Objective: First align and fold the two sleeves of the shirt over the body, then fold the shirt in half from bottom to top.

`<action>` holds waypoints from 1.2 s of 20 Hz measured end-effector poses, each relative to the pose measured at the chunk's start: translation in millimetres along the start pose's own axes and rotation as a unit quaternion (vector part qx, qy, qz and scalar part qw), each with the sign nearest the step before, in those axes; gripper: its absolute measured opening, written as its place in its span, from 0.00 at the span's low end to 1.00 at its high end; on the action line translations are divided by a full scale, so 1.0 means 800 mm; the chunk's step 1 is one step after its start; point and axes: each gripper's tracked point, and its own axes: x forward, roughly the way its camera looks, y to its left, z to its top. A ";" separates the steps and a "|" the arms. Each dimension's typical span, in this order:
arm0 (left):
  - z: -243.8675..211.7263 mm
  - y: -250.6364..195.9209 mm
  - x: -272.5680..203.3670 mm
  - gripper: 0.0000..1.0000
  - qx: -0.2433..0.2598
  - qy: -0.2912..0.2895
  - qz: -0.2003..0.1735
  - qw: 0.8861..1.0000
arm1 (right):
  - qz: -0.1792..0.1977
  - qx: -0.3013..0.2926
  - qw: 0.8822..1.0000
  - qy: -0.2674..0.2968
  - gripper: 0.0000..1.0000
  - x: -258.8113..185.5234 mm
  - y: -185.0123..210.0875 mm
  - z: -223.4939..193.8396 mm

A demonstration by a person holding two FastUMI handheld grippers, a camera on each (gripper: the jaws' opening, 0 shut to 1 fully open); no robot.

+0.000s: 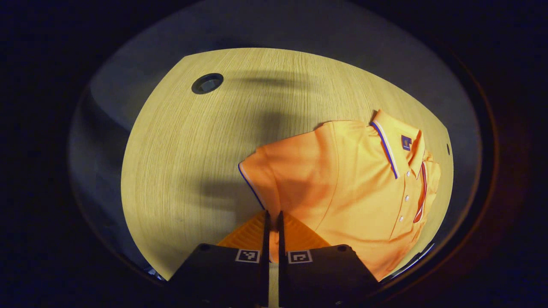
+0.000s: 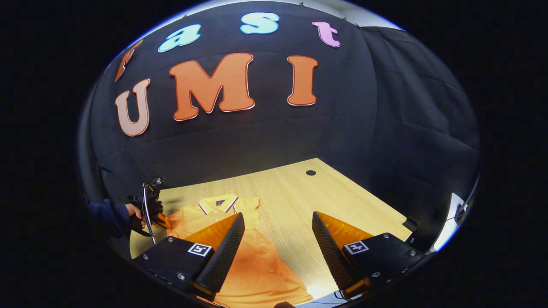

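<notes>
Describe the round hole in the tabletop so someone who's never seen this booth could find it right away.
Start with the light wooden table where the orange polo shirt lies. Look past the shirt's collar toward the table's far corner near the black cloth wall: the hole sits there on bare wood. It is a small dark round opening, the only dark circle there.

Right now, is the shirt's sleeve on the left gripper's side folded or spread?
Spread: the sleeve lies flat on the table, not over the body.

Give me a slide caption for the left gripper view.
Left gripper, jaws nearly closed, above an orange polo shirt on a wooden table.
</notes>
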 end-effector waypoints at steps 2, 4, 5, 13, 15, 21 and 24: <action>0.006 -0.004 -0.009 0.09 0.034 -0.023 0.003 0.999 | -0.009 -0.003 1.000 0.005 0.97 -0.002 -0.011 -0.006; 0.016 -0.016 -0.029 0.09 0.053 -0.044 -0.005 0.998 | -0.013 -0.009 1.000 0.007 0.96 -0.005 -0.015 -0.007; 0.025 -0.023 -0.039 0.09 0.066 -0.060 -0.011 0.996 | -0.014 -0.010 1.000 0.007 0.96 -0.006 -0.017 -0.006; 0.052 -0.116 -0.070 0.10 0.171 -0.103 -0.046 0.979 | -0.019 -0.013 1.000 0.017 0.96 -0.021 -0.017 -0.014; 0.050 -0.154 -0.064 0.12 0.191 -0.100 -0.078 0.973 | -0.024 -0.013 0.999 0.019 0.96 -0.026 -0.019 -0.016; 0.034 -0.184 -0.091 0.95 0.214 -0.139 -0.117 0.960 | -0.024 -0.021 0.999 0.015 0.96 -0.036 -0.021 -0.016; 0.014 -0.173 -0.127 0.96 0.209 -0.180 -0.108 0.955 | -0.015 -0.036 0.999 0.002 0.96 -0.034 -0.025 -0.018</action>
